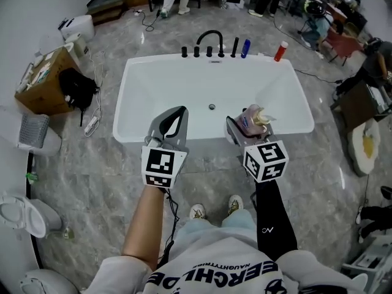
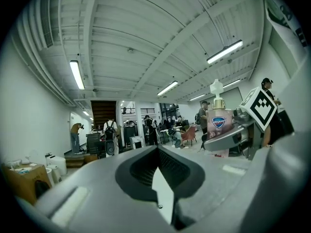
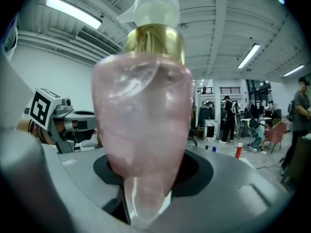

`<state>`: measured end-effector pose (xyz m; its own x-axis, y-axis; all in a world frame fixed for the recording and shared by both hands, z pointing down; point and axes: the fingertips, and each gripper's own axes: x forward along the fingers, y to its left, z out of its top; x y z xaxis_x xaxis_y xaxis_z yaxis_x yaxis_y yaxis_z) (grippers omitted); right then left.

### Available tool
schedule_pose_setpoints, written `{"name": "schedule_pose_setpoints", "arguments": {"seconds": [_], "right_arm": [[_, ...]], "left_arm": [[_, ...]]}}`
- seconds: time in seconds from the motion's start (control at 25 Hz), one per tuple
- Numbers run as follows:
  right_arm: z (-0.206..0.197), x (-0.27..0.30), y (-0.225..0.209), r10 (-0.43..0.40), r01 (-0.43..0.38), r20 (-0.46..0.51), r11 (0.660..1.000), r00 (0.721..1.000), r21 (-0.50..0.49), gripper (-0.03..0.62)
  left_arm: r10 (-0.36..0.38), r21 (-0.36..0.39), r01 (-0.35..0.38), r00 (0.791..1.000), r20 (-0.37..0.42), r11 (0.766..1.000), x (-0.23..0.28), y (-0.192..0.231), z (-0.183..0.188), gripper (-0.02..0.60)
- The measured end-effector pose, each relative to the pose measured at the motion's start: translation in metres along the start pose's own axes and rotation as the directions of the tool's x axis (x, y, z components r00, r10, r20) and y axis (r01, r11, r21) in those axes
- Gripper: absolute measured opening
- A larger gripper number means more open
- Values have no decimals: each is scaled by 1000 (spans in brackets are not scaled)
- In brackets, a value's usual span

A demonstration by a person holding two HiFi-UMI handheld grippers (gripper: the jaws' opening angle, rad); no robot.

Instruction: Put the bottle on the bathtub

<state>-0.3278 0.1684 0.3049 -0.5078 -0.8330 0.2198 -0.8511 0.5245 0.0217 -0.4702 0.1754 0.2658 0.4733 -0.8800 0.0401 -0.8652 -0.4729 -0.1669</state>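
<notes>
Head view shows the right gripper (image 1: 241,127) pinching a pink pump bottle (image 1: 253,119), which is held over the near edge of the white bathtub (image 1: 144,84). Right gripper view shows both jaws pressed against the bottle's lower body. The left gripper (image 1: 173,121) hangs beside it over the same edge, its jaws pressed together with nothing between them.

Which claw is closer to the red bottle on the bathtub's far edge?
Right. The right claw, gripping the pink pump bottle, is on the red bottle's side of the tub; the left claw is farther, left of the drain.
</notes>
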Motion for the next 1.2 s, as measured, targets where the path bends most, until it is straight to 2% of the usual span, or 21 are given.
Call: {"name": "schedule_pose_setpoints", "arguments": {"seconds": [0.24, 0.44, 0.56, 0.72, 0.88, 1.04, 1.2], "right_arm": [[7, -25, -58, -42, 42, 15, 999, 999, -4, 252], [4, -62, -135, -52, 53, 40, 999, 998, -11, 254], [-2, -85, -198, -37, 37, 57, 999, 998, 6, 254], [-15, -129, -297, -29, 29, 58, 1000, 998, 4, 253], [-27, -171, -370, -6, 5, 47, 999, 999, 36, 253], [-38, -199, -412, 5, -9, 50, 997, 999, 77, 253], [-45, -213, -432, 11, -18, 57, 994, 998, 108, 255]], "left_arm": [[-23, -9, 23, 999, 27, 1000, 34, -33, 17, 0], [-31, -11, 32, 999, 34, 999, 84, -93, 33, 1], [-5, -14, 6, 1000, 30, 1000, 120, -141, 45, 2], [12, -24, -11, 999, 44, 1000, 173, -232, 69, 2], [60, -12, -59, 997, 57, 998, 214, -306, 91, 2], [46, 28, -46, 999, 4, 999, 243, -358, 100, 2], [39, 8, -38, 999, -18, 999, 259, -387, 103, 2]]}}
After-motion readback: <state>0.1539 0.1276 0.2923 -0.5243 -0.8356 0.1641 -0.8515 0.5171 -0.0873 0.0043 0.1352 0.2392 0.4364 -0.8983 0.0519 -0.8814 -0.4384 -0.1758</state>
